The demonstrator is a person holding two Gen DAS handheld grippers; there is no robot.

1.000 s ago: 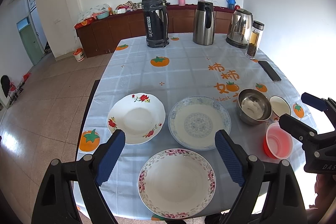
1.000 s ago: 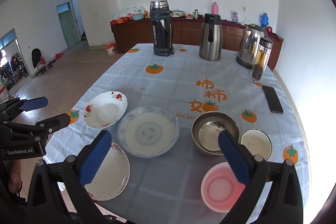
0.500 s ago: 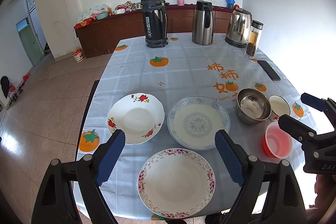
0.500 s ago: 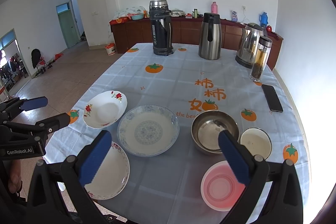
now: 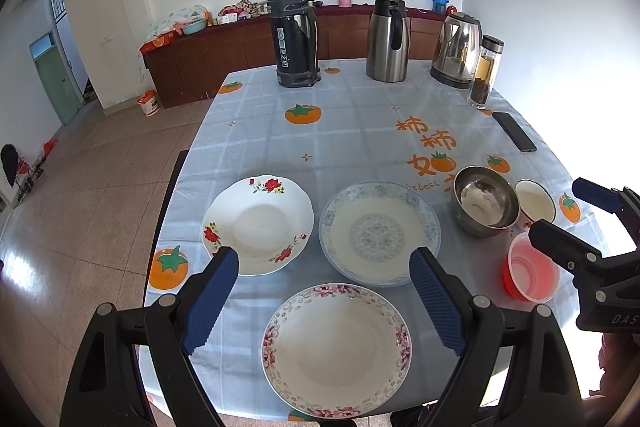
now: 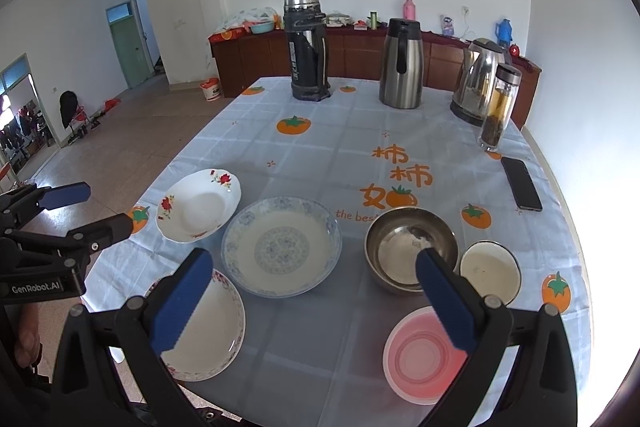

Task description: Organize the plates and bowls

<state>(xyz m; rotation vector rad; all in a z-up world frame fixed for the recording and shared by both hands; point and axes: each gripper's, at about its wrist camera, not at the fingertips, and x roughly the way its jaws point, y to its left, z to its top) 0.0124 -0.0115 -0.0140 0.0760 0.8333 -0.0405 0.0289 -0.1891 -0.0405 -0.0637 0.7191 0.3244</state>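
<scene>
Three plates lie on the table's near half: a pink-rimmed plate (image 5: 336,349) nearest, a red-flowered plate (image 5: 258,225) at left, a blue-patterned plate (image 5: 380,233) in the middle. To the right sit a steel bowl (image 5: 484,201), a small white bowl (image 5: 535,199) and a pink plastic bowl (image 5: 530,273). My left gripper (image 5: 324,297) is open and empty above the pink-rimmed plate. My right gripper (image 6: 308,301) is open and empty, hovering between the blue-patterned plate (image 6: 282,247) and the pink bowl (image 6: 424,355).
At the table's far end stand a black thermos (image 5: 294,35), a steel carafe (image 5: 388,41), an electric kettle (image 5: 456,51) and a glass tea bottle (image 5: 485,71). A black phone (image 5: 514,137) lies at the right edge. A tomato-print cloth (image 5: 352,131) covers the table.
Both views have shifted very slightly; the plates and bowls have not moved. Both grippers stay open and empty.
</scene>
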